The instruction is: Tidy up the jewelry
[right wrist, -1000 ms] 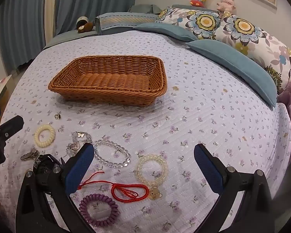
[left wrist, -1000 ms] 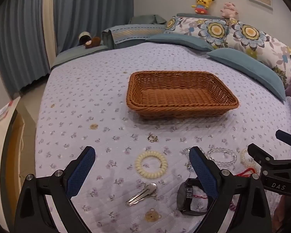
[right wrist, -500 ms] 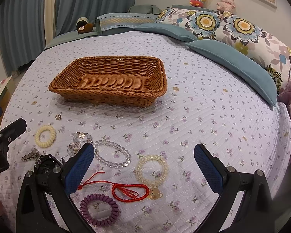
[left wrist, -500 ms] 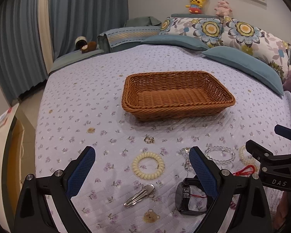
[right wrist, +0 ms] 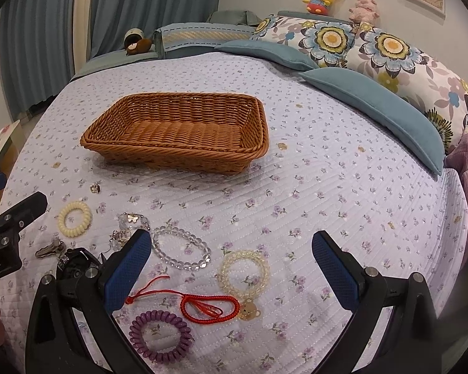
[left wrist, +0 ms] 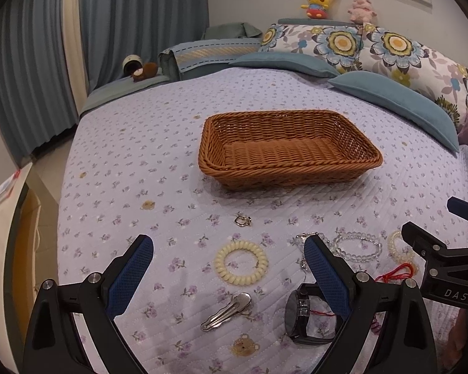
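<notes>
Both grippers hover over the quilt, nothing moved yet; wicker basket (left wrist: 288, 148) empty, jewelry all loose on the near side of it. Left gripper (left wrist: 228, 275): jaws spread wide, nothing held. Between its fingers, slightly ahead, lies the cream coil hair tie (left wrist: 241, 262), flat, a ring with no long axis to align to. Just behind it, nearer the camera, the silver hair clip (left wrist: 227, 311) lies diagonally, long axis running from near-left to far-right across the finger gap. Black watch (left wrist: 299, 315) sits at the base of the right finger, partly hidden by it. Right gripper (right wrist: 231, 272): jaws equally wide, empty. Between its fingers: pale bead bracelet (right wrist: 244, 273), centred; red cord (right wrist: 202, 304) closer in; purple coil hair tie (right wrist: 160, 335) nearest, toward the left finger. Clear bead bracelet (right wrist: 181, 247) is just ahead of the left fingertip. Judgement: each gripper has its own ring straight ahead; basket lies dead ahead of left, ahead-left of right, so left has the straighter carry.
</notes>
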Available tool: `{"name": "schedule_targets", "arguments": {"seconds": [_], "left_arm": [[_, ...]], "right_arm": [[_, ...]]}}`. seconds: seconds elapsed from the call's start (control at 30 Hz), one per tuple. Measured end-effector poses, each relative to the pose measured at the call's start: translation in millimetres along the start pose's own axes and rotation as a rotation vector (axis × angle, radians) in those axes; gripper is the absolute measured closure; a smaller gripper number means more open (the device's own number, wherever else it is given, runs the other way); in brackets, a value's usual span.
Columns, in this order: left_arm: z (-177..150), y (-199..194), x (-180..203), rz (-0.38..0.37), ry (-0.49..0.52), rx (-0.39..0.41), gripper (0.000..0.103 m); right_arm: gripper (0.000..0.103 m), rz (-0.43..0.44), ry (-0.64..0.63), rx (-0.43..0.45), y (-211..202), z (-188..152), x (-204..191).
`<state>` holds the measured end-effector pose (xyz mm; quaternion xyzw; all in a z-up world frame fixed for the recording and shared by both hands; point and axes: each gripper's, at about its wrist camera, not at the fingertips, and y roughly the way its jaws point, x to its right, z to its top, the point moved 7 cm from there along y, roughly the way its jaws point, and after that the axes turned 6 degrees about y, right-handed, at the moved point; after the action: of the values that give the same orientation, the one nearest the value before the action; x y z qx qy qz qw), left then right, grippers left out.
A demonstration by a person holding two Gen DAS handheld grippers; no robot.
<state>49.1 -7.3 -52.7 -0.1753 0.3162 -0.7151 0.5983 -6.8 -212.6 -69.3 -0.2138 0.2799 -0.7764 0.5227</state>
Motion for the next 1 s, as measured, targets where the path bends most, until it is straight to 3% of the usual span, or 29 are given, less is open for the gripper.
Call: {"name": "schedule_targets", "arguments": {"seconds": [1.0], "left_arm": [[-0.9,-0.1,4.2,-0.019,0.007,-0.012,0.005]], "right_arm": [[0.0,-0.009,0.0,0.022,-5.8,3.8,1.6]]}}
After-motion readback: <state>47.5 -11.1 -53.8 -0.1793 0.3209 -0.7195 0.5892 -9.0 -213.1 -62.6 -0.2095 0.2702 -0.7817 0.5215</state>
